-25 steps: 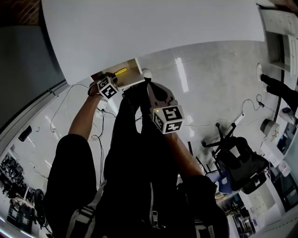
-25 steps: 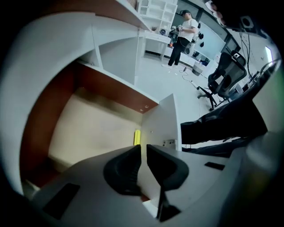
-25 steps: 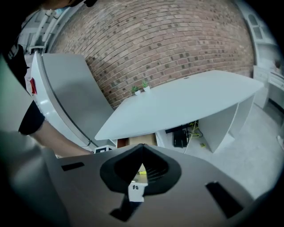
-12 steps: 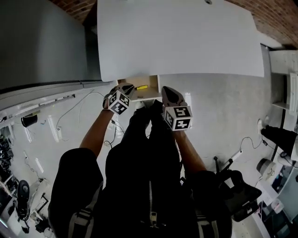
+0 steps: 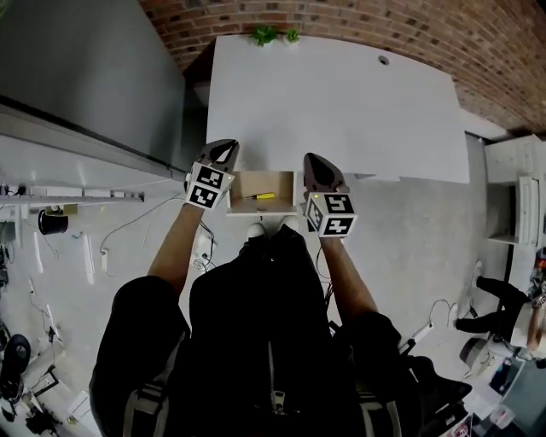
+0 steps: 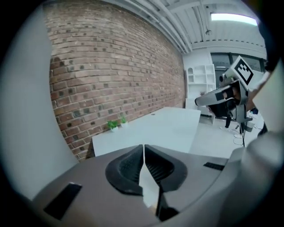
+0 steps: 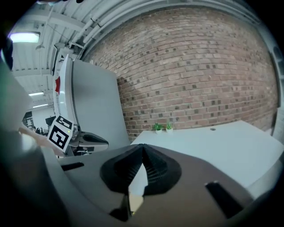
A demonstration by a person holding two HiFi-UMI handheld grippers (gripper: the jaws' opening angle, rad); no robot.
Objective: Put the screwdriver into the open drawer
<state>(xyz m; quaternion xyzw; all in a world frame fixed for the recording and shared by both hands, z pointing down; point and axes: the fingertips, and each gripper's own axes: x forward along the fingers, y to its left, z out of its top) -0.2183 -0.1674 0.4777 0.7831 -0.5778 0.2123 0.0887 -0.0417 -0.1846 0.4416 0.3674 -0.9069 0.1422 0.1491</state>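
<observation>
A yellow-handled screwdriver point(image 5: 264, 196) lies inside the open wooden drawer point(image 5: 260, 210) under the near edge of the white table point(image 5: 341, 102). My left gripper point(image 5: 225, 148) hovers at the drawer's left side, jaws shut with nothing between them. My right gripper point(image 5: 312, 161) sits at the drawer's right side, also shut and empty. In the left gripper view the closed left gripper point(image 6: 143, 146) points over the white table point(image 6: 155, 131). In the right gripper view the shut right gripper point(image 7: 142, 146) faces the same table point(image 7: 208, 142).
Two small potted plants point(image 5: 275, 36) stand at the table's far edge against a brick wall point(image 5: 384, 26). A tall grey panel point(image 5: 85, 68) stands to the left. Cables point(image 5: 136, 218) trail on the floor. A person point(image 5: 503, 303) is at lower right.
The head view has swung so the table and drawer sit straight ahead. Both grippers now flank the drawer, left and right. The screwdriver still lies in the drawer.
</observation>
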